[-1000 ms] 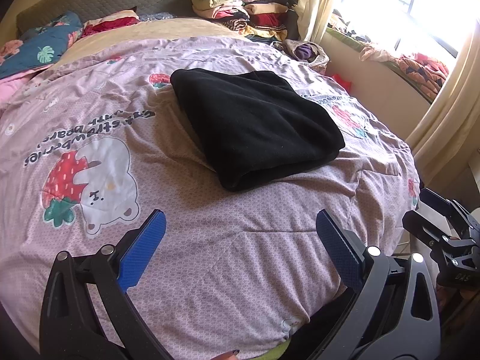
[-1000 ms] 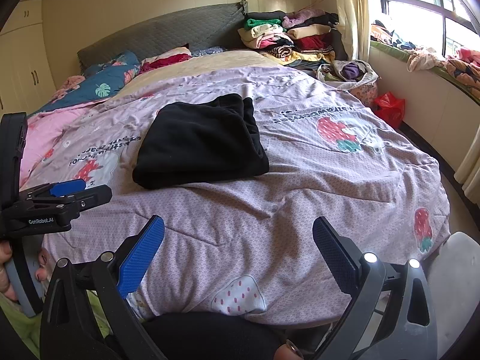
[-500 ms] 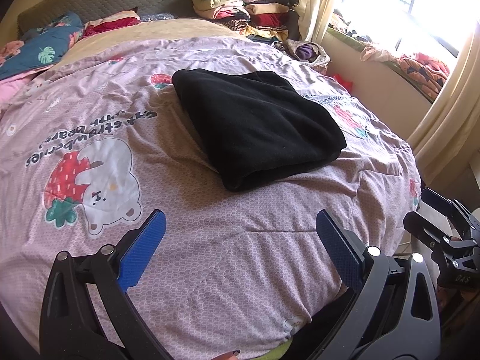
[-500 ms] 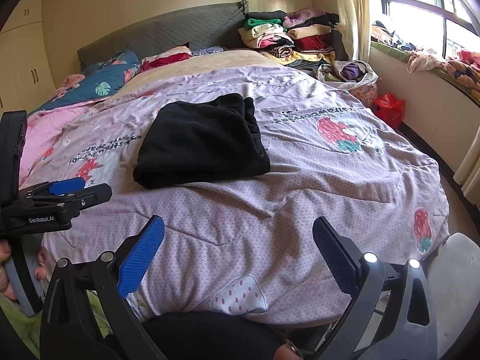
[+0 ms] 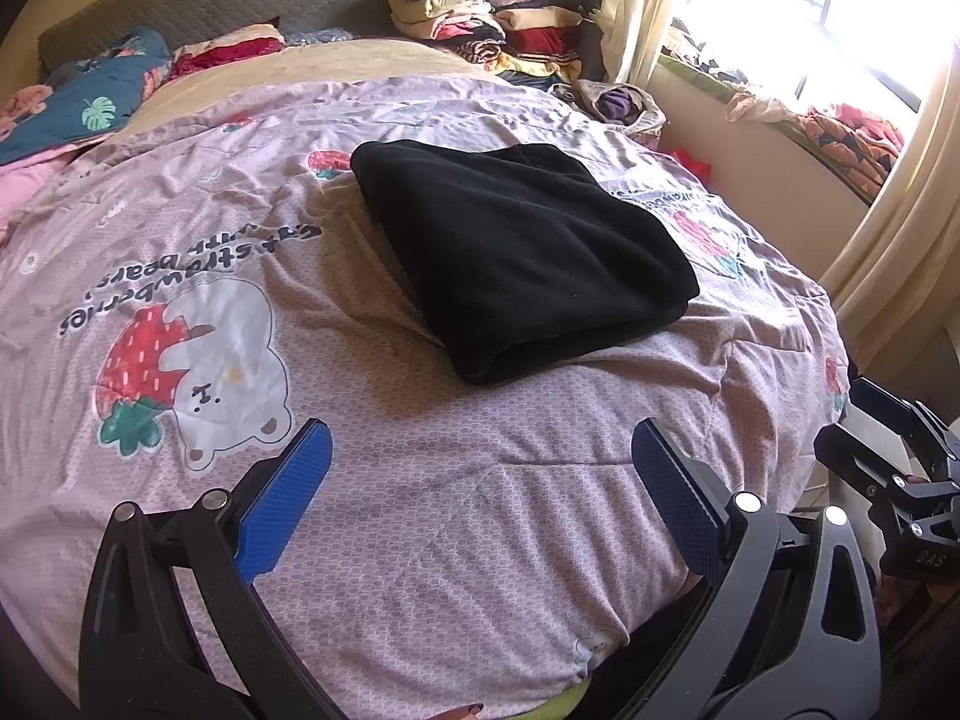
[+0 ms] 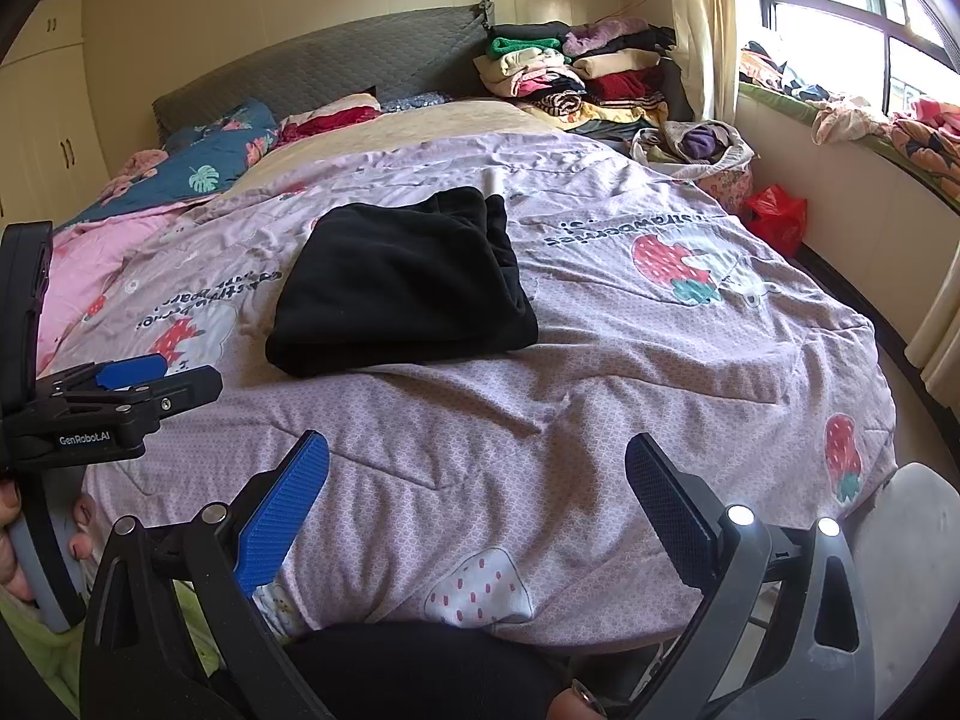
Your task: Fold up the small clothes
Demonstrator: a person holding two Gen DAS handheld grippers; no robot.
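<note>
Neatly folded black garment [image 5: 516, 252] flat on quilt [image 5: 420, 480], both grippers' fingers wide, empty.

Bed [image 5: 420, 540] covered by a lilac quilt [image 6: 600, 372] with strawberry-and-bear prints. Folded black garment [image 5: 522, 252] lies flat mid-quilt, nothing touching it. At the head end: beige blanket [image 6: 420, 126], blue leaf-print pillow [image 6: 204, 174], red fabric [image 6: 336, 120] and a stack of folded clothes [image 6: 576, 78] in the corner by the grey headboard [image 6: 336, 66]
</note>
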